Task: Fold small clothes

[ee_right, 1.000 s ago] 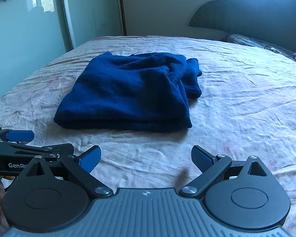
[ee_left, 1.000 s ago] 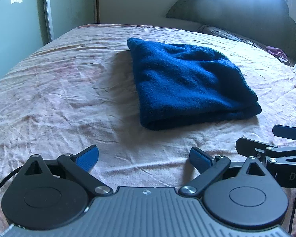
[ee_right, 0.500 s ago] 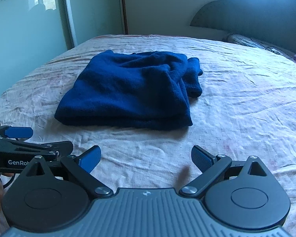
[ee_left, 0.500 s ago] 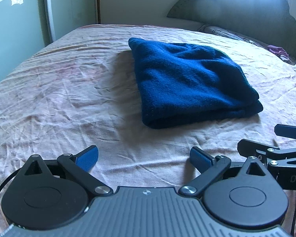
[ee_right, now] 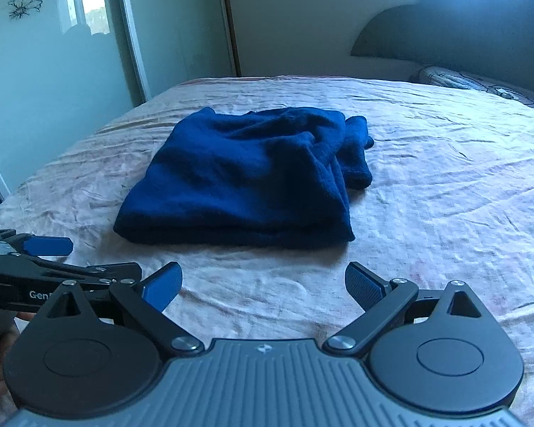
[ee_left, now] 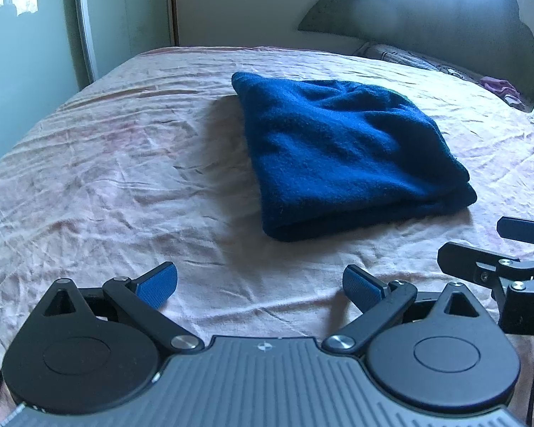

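the bed (ee_left: 131, 163) carries everything here, its wrinkled pink sheet giving a broad, soft surface for folding. the blue fleece garment (ee_left: 341, 149) lies toward the middle of the bed, nearer the headboard (ee_left: 445, 32) end than the foot edge, already doubled into a thick rectangle. its folded edge faces the foot of the bed, and a loose sleeve or end (ee_right: 356, 156) sticks out on its right side, so the fold looks nearly done rather than tidy. the left gripper (ee_left: 260, 284) and right gripper (ee_right: 263, 284) hover side by side above the foot edge, well apart from the cloth, each with fingers spread and holding nothing, probably because the fold has been let go.
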`<act>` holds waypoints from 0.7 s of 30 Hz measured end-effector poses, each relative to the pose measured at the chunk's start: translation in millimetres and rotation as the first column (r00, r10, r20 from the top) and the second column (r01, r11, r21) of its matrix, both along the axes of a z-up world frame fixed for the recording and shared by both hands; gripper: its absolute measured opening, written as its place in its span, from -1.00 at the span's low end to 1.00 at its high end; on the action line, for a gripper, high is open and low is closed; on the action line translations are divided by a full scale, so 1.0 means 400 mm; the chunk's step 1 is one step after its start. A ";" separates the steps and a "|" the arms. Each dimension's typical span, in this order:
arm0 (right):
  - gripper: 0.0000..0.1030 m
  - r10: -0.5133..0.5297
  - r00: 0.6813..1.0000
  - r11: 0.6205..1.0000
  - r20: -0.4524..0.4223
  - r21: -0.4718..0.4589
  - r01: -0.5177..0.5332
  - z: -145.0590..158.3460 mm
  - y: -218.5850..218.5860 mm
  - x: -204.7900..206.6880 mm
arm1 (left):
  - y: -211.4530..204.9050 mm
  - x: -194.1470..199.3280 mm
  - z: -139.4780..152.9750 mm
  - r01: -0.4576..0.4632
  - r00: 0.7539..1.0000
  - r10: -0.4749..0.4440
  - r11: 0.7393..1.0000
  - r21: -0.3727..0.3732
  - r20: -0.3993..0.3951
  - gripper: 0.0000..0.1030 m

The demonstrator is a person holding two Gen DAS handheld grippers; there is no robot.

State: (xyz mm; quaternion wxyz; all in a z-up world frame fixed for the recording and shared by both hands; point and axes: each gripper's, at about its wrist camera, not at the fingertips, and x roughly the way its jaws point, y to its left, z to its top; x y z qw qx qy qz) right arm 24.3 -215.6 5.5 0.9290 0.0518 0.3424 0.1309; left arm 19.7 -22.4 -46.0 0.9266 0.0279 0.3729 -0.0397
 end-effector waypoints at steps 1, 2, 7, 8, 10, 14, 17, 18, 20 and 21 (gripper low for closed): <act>0.92 0.000 1.000 1.000 0.000 -0.001 0.000 -0.001 0.001 0.000 | 0.000 0.000 -0.002 -0.002 1.000 0.002 1.000 0.000 -0.002 0.95; 0.92 0.001 1.000 1.000 0.002 -0.001 -0.001 -0.001 0.002 -0.002 | 0.002 0.000 -0.003 -0.003 1.000 0.003 1.000 0.000 -0.004 0.95; 0.92 0.010 1.000 1.000 0.017 -0.017 -0.009 0.007 0.009 -0.008 | 0.002 -0.001 -0.004 -0.005 1.000 0.005 1.000 0.004 -0.008 0.95; 0.92 0.010 1.000 1.000 0.017 -0.020 -0.010 0.008 0.010 -0.007 | 0.001 -0.002 -0.004 -0.006 1.000 0.006 1.000 0.004 -0.008 0.95; 0.92 0.006 1.000 1.000 0.017 -0.023 -0.006 0.009 0.011 -0.007 | 0.001 -0.003 -0.003 -0.008 1.000 0.008 1.000 0.004 -0.007 0.95; 0.92 -0.001 1.000 1.000 0.006 -0.010 0.001 0.005 0.005 -0.006 | 0.006 -0.004 0.000 -0.024 1.000 0.024 1.000 0.007 -0.001 0.95; 0.92 -0.002 1.000 1.000 0.005 0.005 0.002 0.006 -0.002 -0.006 | 0.009 -0.003 0.000 -0.034 0.999 0.034 0.999 0.006 -0.001 0.96; 0.92 -0.001 1.000 1.000 0.006 0.007 0.001 0.006 -0.003 -0.007 | 0.007 -0.003 0.001 -0.036 0.999 0.036 0.999 0.008 -0.002 0.96; 0.92 -0.002 1.000 1.000 0.006 0.004 0.002 0.006 -0.002 -0.008 | 0.007 -0.002 -0.001 -0.035 0.999 0.035 0.999 0.011 -0.009 0.96; 0.92 -0.002 1.000 1.000 0.005 0.004 0.002 0.006 -0.003 -0.008 | 0.007 -0.002 -0.002 -0.035 0.999 0.035 0.999 0.011 -0.010 0.96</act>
